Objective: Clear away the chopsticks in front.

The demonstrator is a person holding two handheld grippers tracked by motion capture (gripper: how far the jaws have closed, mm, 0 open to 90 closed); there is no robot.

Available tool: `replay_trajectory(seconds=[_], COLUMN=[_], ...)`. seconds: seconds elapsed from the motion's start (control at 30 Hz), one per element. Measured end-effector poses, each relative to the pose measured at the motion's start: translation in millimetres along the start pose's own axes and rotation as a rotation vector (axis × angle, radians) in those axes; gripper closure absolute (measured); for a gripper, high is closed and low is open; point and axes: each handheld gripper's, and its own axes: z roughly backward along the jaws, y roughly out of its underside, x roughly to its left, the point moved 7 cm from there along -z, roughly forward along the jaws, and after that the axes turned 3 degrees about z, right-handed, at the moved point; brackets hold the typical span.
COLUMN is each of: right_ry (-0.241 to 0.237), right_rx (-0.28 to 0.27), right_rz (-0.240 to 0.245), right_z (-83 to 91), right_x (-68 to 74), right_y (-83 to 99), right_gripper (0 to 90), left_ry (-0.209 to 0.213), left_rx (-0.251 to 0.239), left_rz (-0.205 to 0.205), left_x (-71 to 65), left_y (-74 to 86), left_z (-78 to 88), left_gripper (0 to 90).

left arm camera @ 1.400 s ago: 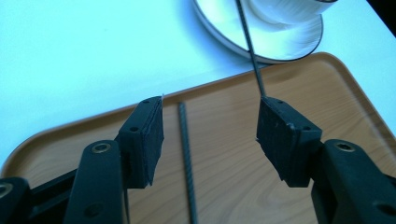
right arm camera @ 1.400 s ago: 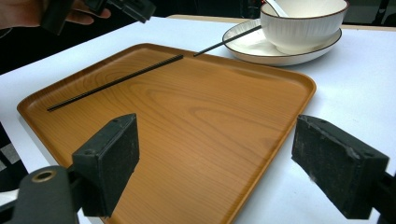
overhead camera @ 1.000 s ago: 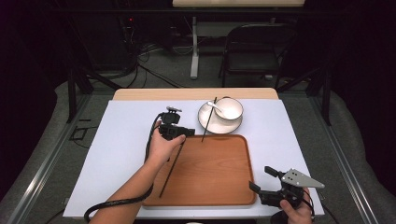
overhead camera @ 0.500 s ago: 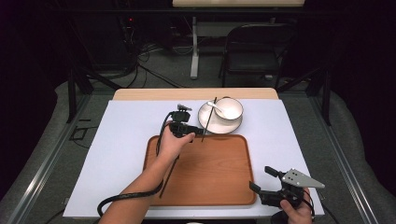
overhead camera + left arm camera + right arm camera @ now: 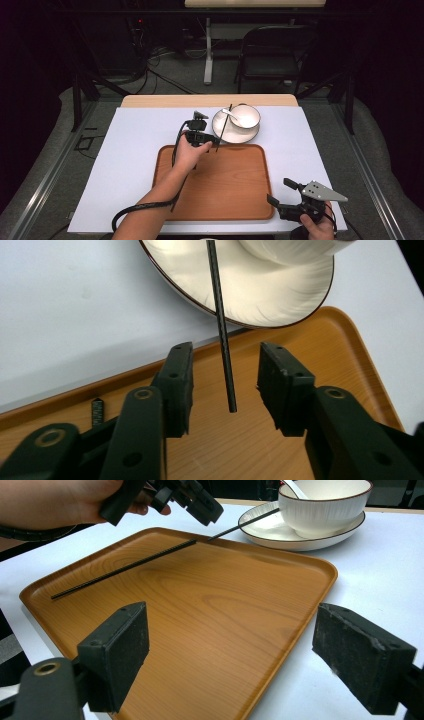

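A white sheet (image 5: 125,165) covers the table, and on it lies a rectangular wooden tray with rounded corners (image 5: 235,192). At the tray's far left corner the person's left hand (image 5: 187,152) holds the left gripper (image 5: 225,377), its black jaws spread on either side of a thin black chopstick (image 5: 222,335) without touching it. That chopstick leans with its far end on a shallow white plate with a dark rim (image 5: 260,295), its near end hanging over the tray's far edge. A second thin black chopstick (image 5: 125,569) lies flat on the tray's left part, running from the near left toward the plate. The plate stands just beyond the tray's far edge and carries a white ribbed bowl (image 5: 325,505) with a white spoon (image 5: 233,117) in it. At the tray's near right corner the right gripper (image 5: 280,192), held in the person's right hand (image 5: 317,230), rests with its jaws wide apart and nothing between them.
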Motion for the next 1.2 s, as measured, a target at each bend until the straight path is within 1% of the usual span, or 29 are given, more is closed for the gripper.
replay_trajectory(seconds=[0.13, 0.3, 0.5, 0.53, 0.63, 0.73, 0.77, 0.83, 0.87, 0.9, 0.97, 1.03, 1.07, 1.1, 1.2], right_ry=[0.000, -0.001, 0.000, 0.000, 0.000, 0.001, 0.001, 0.000, 0.000, 0.000, 0.000, 0.001, 0.000, 0.001, 0.001], right_rx=[-0.002, -0.002, -0.006, -0.007, -0.006, -0.003, -0.004, -0.004, -0.004, -0.004, -0.005, -0.006, -0.005, -0.007, -0.006], right_rz=[0.002, 0.003, 0.004, 0.007, -0.001, 0.000, 0.004, 0.002, 0.000, -0.001, -0.001, 0.005, -0.002, 0.002, 0.003], right_z=[0.1, 0.2, 0.3, 0.3, 0.7, 1.0, 1.0, 1.1, 1.1, 1.1, 1.1, 1.1, 1.2, 1.1, 1.1], right_x=[-0.2, -0.1, 0.0, -0.1, 0.3, 0.2, 0.0, 0.1, 0.3, 0.3, 0.3, -0.1, 0.4, 0.1, 0.0], right_y=[-0.1, -0.1, -0.2, -0.3, -0.1, 0.0, -0.1, -0.1, 0.0, 0.0, -0.1, -0.2, -0.1, -0.2, -0.2], right_gripper=[14.5, 14.5, 14.5, 14.5, 14.4, 14.5, 14.5, 14.5, 14.5, 14.5, 14.5, 14.5, 14.5, 14.5, 14.5], left_ry=[0.002, -0.008, -0.013, -0.020, -0.013, -0.019, -0.026, -0.027, -0.042, -0.049, -0.043, -0.053, -0.050, -0.057, -0.062], left_rx=[0.015, 0.040, 0.067, 0.069, 0.085, 0.100, 0.099, 0.114, 0.113, 0.117, 0.122, 0.122, 0.118, 0.112, 0.105], left_rz=[0.007, 0.011, 0.033, 0.037, 0.051, 0.057, 0.064, 0.078, 0.079, 0.076, 0.091, 0.090, 0.102, 0.106, 0.116], left_x=[-2.6, -4.8, -4.8, -4.4, -4.1, -3.6, -3.5, -3.0, -2.1, -1.3, -1.8, -0.3, -0.1, 0.9, 3.3], left_y=[0.7, 1.4, 1.8, 1.8, 2.5, 3.2, 3.2, 3.5, 3.5, 3.5, 3.9, 3.8, 3.5, 3.0, 2.2], left_z=[-5.2, -13.8, -24.3, -25.7, -28.4, -30.2, -31.0, -31.3, -31.5, -31.3, -31.8, -31.4, -31.5, -31.2, -29.7], left_gripper=[63.2, 66.5, 69.7, 70.0, 71.4, 73.5, 73.9, 76.3, 76.6, 79.0, 82.4, 85.7, 85.8, 86.0, 86.2])
